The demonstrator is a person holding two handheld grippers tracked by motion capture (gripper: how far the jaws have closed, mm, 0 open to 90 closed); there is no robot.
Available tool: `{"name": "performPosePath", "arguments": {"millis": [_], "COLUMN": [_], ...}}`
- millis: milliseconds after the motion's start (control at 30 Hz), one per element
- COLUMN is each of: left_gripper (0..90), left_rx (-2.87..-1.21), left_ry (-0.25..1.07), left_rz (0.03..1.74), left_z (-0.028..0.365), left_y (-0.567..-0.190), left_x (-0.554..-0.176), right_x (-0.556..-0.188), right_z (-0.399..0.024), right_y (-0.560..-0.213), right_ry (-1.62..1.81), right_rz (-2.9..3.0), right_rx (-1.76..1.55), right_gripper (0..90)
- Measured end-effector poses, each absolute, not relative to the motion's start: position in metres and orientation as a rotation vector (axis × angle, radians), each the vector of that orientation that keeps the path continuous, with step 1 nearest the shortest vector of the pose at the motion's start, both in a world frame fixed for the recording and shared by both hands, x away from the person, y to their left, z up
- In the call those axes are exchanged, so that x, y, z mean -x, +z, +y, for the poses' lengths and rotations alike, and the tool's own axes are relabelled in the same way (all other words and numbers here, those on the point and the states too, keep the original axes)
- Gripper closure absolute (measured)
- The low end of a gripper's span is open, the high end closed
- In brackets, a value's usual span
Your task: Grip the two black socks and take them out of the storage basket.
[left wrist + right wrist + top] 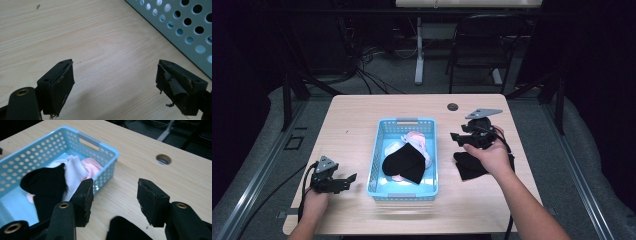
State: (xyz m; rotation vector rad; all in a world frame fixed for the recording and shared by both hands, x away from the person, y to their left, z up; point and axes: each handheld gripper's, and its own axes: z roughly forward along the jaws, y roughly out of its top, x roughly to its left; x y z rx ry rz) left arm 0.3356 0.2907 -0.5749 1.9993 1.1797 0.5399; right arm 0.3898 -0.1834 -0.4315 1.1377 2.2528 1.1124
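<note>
A light blue perforated basket [404, 123] stands mid-table and holds a black sock [404, 162] lying over white and pink socks [418, 142]. Another black sock [468, 166] lies on the table to the right of the basket. My right gripper [455, 139] hovers above that sock with its jaws open and nothing between them. The right gripper view has the loose black sock [125, 228] just under the jaws and the basket [110, 147] ahead to the left. My left gripper [350, 182] rests low at the basket's left, open and empty, with the basket wall [180, 27] close by.
A round cable hole [452, 106] sits in the tabletop behind the right gripper. Bare wood lies left of the basket and along the front edge. A chair [484, 45] and a desk leg stand beyond the far edge.
</note>
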Motion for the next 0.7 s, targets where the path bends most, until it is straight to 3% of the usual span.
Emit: {"name": "performPosePath", "arguments": {"millis": [333,700], "left_gripper": [15.1,15.1], "left_rx": [-1.991,-1.984], "left_ry": [0.547,0.544], "left_rz": [1.172,1.169], "left_z": [0.291,0.291], "left_y": [-0.575,-0.575], "left_x": [-0.336,-0.336], "right_x": [-0.402,-0.41], "right_z": [-0.123,-0.096], "right_y": [-0.427,-0.441], "right_ry": [1.134,1.07], "right_rz": [2.379,2.458], "right_rx": [-1.025,-0.989], "right_gripper": [49.8,54.0]}}
